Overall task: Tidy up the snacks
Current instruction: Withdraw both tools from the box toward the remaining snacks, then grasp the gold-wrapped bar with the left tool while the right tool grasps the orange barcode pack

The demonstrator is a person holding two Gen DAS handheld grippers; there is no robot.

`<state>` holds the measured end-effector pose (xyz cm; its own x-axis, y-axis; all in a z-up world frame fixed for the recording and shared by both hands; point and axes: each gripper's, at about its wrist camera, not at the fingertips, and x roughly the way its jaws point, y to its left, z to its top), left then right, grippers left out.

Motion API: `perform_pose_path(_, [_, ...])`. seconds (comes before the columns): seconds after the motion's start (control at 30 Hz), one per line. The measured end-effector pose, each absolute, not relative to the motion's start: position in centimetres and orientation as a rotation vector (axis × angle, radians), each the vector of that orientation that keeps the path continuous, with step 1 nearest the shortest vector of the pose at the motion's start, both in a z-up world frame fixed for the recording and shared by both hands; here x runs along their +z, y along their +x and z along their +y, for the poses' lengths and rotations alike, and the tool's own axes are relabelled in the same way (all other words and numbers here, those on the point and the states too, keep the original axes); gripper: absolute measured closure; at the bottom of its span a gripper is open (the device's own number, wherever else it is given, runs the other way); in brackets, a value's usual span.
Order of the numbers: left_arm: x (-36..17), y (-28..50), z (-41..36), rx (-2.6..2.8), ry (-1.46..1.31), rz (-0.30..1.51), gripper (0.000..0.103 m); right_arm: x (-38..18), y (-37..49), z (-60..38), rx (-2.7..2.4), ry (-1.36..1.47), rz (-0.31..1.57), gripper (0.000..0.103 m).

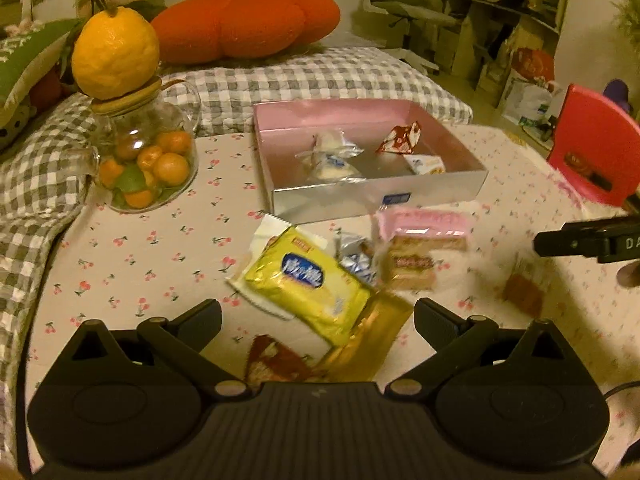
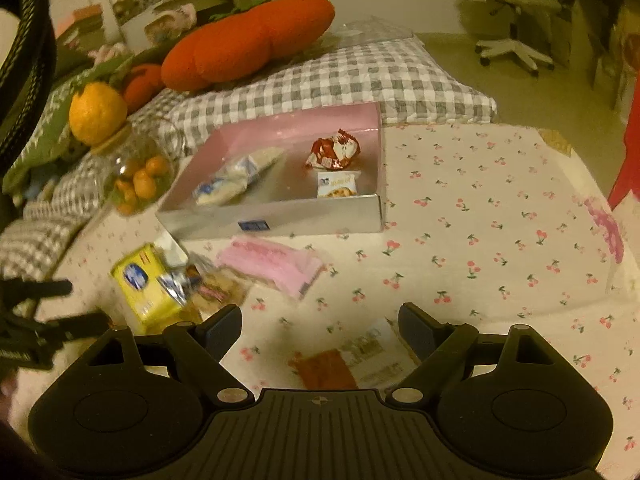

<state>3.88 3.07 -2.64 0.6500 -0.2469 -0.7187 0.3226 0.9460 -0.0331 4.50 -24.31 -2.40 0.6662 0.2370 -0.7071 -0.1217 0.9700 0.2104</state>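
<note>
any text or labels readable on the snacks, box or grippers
"DA", cut off at the frame edge: on the right gripper.
Yellow snack pack: blue label with white characters, too blurred to read.
Box: blue sticker, too small.
Other wrappers: unreadable.

A glass jar (image 1: pixel 140 160) of small oranges stands on the cherry-print tabletop (image 1: pixel 132 264), a large yellow citrus (image 1: pixel 115 53) balanced on its lid. Behind it an orange pumpkin-shaped cushion (image 1: pixel 248 24) rests on grey checked bedding (image 1: pixel 320 76). A white office chair (image 1: pixel 404 4) stands farther back.
</note>
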Motion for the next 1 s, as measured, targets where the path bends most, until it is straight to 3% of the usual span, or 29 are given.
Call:
perform_pose_path(0.33, [-4.4,2.4,2.1,-0.517,0.235,0.750,0.005,-4.6,2.8,-24.9,0.192,0.038,0.853,0.015])
perform_pose_path(0.5, [-5.3,2.5,0.8,-0.606,0.250,0.797,0.024,-5.2,2.6,-25.1,0.191,0.029,0.868,0.015])
perform_pose_path(0.93, [-7.0,3.7,0.6,-0.577,0.260,0.944,0.043,-6.5,2.7,-24.1,0.219,-0.024,0.908,0.015])
perform_pose_path(1.0, [-6.8,3.4,0.3,-0.615,0.248,0.961,0.050,-6.7,2.7,-24.0,0.222,-0.033,0.912,0.015])
